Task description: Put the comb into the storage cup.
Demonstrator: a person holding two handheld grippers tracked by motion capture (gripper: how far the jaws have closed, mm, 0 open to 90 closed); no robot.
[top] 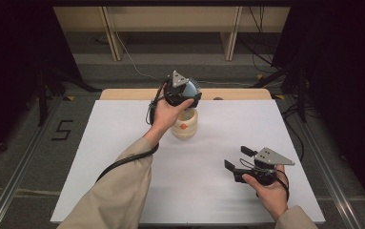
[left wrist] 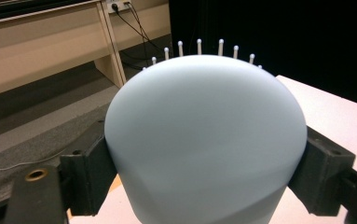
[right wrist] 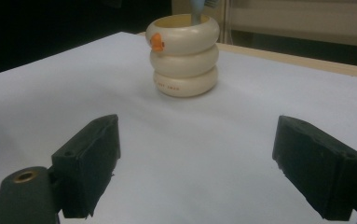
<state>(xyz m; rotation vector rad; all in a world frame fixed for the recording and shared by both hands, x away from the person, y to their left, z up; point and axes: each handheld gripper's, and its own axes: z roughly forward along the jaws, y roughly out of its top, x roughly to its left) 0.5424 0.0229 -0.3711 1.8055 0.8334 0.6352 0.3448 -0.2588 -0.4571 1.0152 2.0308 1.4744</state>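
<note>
Pale-blue smooth domed brush (left wrist: 204,140) clamped in left jaws (bristled) | right jaws wide

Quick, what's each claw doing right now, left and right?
Left claw: closed on the pale blue hairbrush, above the cream ringed holder.
Right claw: open, holding nothing.

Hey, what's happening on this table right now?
A person works with a gripper in each hand. The left gripper is clamped on a pale blue hairbrush, holding it above a cream ringed holder near the far side of the white table, its handle end dipping inside. The right gripper waits open, nearer the person.
</note>
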